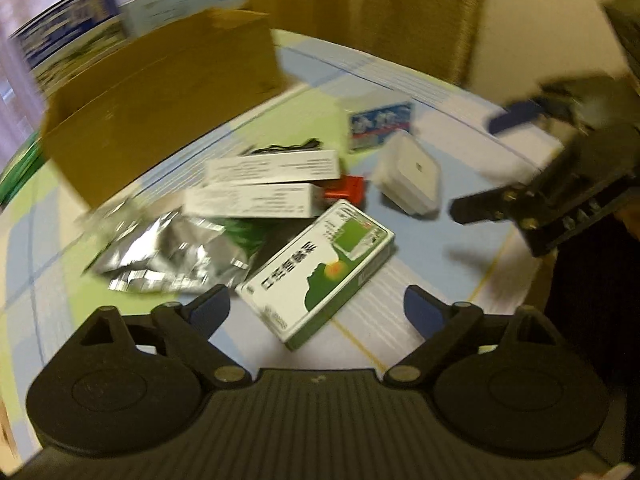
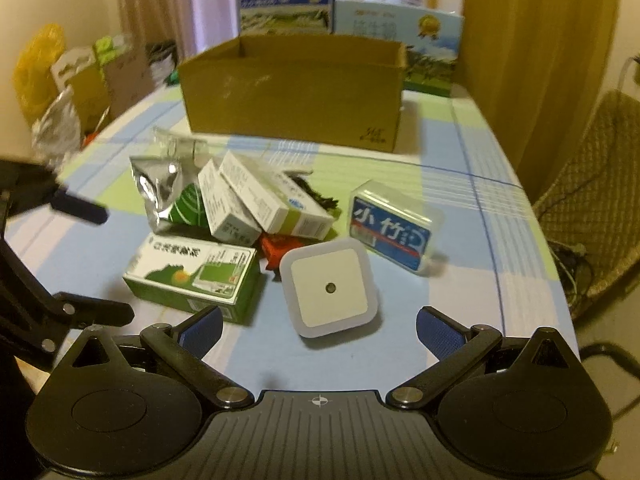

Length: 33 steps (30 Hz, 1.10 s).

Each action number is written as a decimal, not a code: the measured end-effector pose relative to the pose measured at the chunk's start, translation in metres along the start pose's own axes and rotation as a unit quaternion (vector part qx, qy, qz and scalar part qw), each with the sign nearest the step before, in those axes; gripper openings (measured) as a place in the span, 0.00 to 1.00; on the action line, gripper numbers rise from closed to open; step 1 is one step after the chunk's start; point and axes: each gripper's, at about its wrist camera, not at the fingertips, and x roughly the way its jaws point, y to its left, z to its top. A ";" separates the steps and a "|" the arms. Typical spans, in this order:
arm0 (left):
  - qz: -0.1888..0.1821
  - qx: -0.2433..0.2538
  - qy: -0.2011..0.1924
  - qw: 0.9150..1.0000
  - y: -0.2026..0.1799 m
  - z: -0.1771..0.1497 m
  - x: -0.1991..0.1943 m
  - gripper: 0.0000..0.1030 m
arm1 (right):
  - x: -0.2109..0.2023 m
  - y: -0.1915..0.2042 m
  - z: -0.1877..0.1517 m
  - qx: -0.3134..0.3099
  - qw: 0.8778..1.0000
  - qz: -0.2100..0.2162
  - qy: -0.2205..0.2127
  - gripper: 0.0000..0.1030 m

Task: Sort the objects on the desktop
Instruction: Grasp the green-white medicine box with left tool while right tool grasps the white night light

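A heap of small items lies on the checked tablecloth [image 2: 460, 208]. Nearest my open left gripper [image 1: 316, 312] is a green and white box [image 1: 320, 268], just ahead of its fingers. To its left sits a silver foil pouch [image 1: 168, 256], with two long white boxes [image 1: 272, 168] behind it. My right gripper [image 2: 320, 330] is also open, and a white square night light [image 2: 330, 288] rests on the cloth just ahead of its fingers. A clear case with a blue label [image 2: 392, 232] stands beyond it. Something red [image 2: 276, 248] peeks out beneath the white boxes [image 2: 256, 196]. Neither gripper holds anything.
An open cardboard box [image 2: 292, 92] stands at the back of the table, with two milk cartons [image 2: 286, 0] behind it. Bags and packets [image 2: 40, 68] crowd the far left. A wicker chair [image 2: 592, 200] is off the table's right edge. A dark cord [image 1: 288, 146] lies behind the white boxes.
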 end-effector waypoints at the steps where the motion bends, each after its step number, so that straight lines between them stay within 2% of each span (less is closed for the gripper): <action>1: -0.008 0.022 0.002 1.000 0.001 0.001 0.005 0.83 | 0.006 0.000 0.001 -0.010 1.000 0.001 0.005 0.98; 4: -0.029 0.070 0.004 0.997 0.003 0.005 0.016 0.78 | 0.022 -0.002 0.004 -0.036 0.999 0.002 0.019 0.96; 6: -0.041 0.097 0.009 0.994 0.003 0.007 0.024 0.76 | 0.032 -0.005 0.006 -0.050 0.998 0.004 0.030 0.90; 10: -0.069 0.144 0.020 0.987 0.004 0.010 0.041 0.74 | 0.046 -0.009 0.011 -0.062 0.997 0.008 0.044 0.84; 13: -0.080 0.159 0.030 0.984 0.007 0.014 0.055 0.72 | 0.052 -0.010 0.014 -0.067 0.996 0.013 0.049 0.83; 17: -0.090 0.166 0.041 0.981 0.010 0.019 0.066 0.64 | 0.062 -0.012 0.014 -0.067 0.996 0.014 0.060 0.80; 19: -0.093 0.159 0.046 0.982 0.011 0.020 0.066 0.57 | 0.066 -0.015 0.013 -0.059 0.996 0.016 0.065 0.77; 24: -0.101 0.105 0.076 0.986 0.007 0.019 0.063 0.49 | 0.069 -0.016 0.012 -0.048 0.997 0.017 0.065 0.62; 27: -0.103 0.056 0.079 0.990 0.003 0.015 0.058 0.49 | 0.065 -0.016 0.010 -0.032 0.997 0.011 0.065 0.61; 33: -0.081 -0.013 0.059 0.995 -0.003 0.007 0.054 0.51 | 0.058 -0.012 0.003 -0.012 0.998 0.006 0.062 0.62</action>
